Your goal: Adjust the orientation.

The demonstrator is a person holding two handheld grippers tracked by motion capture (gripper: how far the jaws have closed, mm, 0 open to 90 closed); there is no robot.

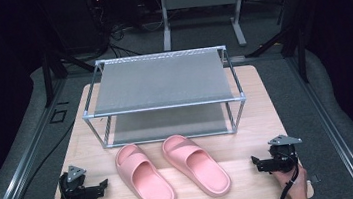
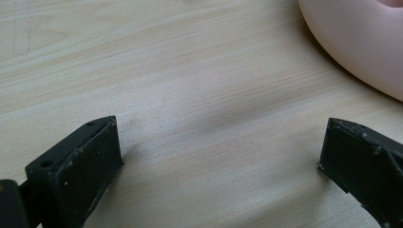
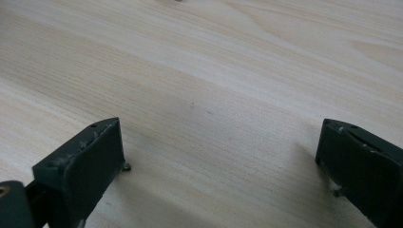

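The left hand-held gripper (image 1: 104, 183) is resting low on the desk (image 1: 244, 92) with its jaws spread wide and nothing between them, only bare wood showing there in the left gripper view; it is pointing inward at the left pink slipper (image 1: 144, 176), which is lying just beside it, likely so it can be reached in one short move. The right hand-held gripper (image 1: 254, 162) is mirroring it, jaws equally wide and empty, facing the right pink slipper (image 1: 195, 164) nearby. Beyond both slippers, a two-tier shoe rack (image 1: 161, 83) is standing with both shelves bare, probably waiting to receive the pair.
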